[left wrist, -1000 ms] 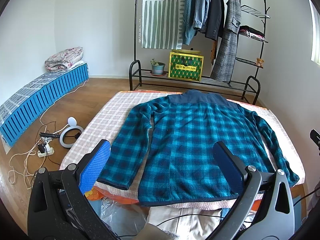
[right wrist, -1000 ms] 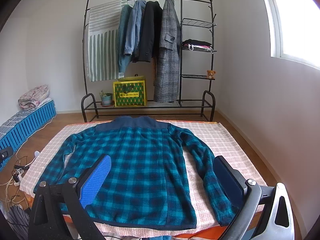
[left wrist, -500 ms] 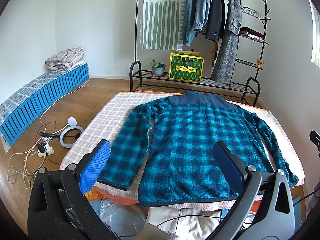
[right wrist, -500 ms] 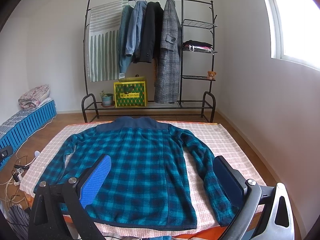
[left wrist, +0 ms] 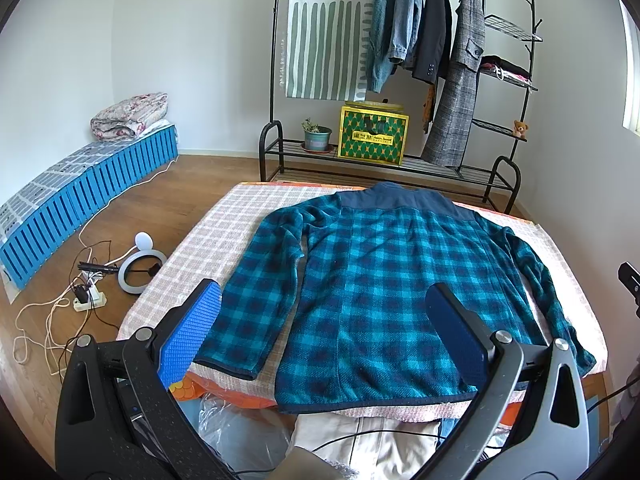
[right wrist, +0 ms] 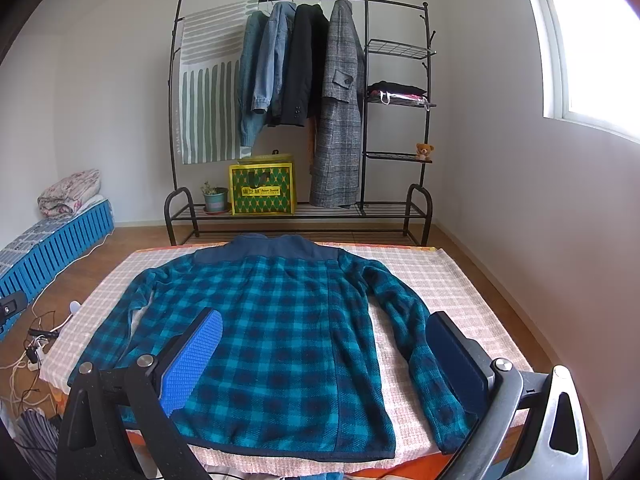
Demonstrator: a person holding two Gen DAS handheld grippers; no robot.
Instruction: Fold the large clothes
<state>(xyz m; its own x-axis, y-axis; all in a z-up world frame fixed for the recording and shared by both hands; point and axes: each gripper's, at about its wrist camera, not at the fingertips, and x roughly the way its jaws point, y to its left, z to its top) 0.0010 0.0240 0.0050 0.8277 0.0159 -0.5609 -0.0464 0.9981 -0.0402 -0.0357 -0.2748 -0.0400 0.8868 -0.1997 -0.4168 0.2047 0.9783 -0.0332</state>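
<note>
Plaid jacket [left wrist: 384, 292] lies flat, back up, on checked table cover [left wrist: 224, 228], collar at far edge, hem at near edge, both sleeves down along the body. Left gripper [left wrist: 324, 328] at lower frame, jaws spread wide, nothing held, hovering short of the hem; left sleeve cuff just beside its blue pad [left wrist: 192, 328]. Right gripper [right wrist: 324, 340] likewise wide open and empty, framing the jacket's right half and right sleeve. Left view alone shows ring light [left wrist: 140, 268], power strip [left wrist: 90, 302] and cords on floor, and beige garment [left wrist: 372, 440] below the table edge. Right view alone shows window [right wrist: 592, 40]. Rack [right wrist: 304, 208] shelf holds potted plant [right wrist: 216, 198] and green-yellow bag [right wrist: 262, 190]; bag's contents not visible.
</note>
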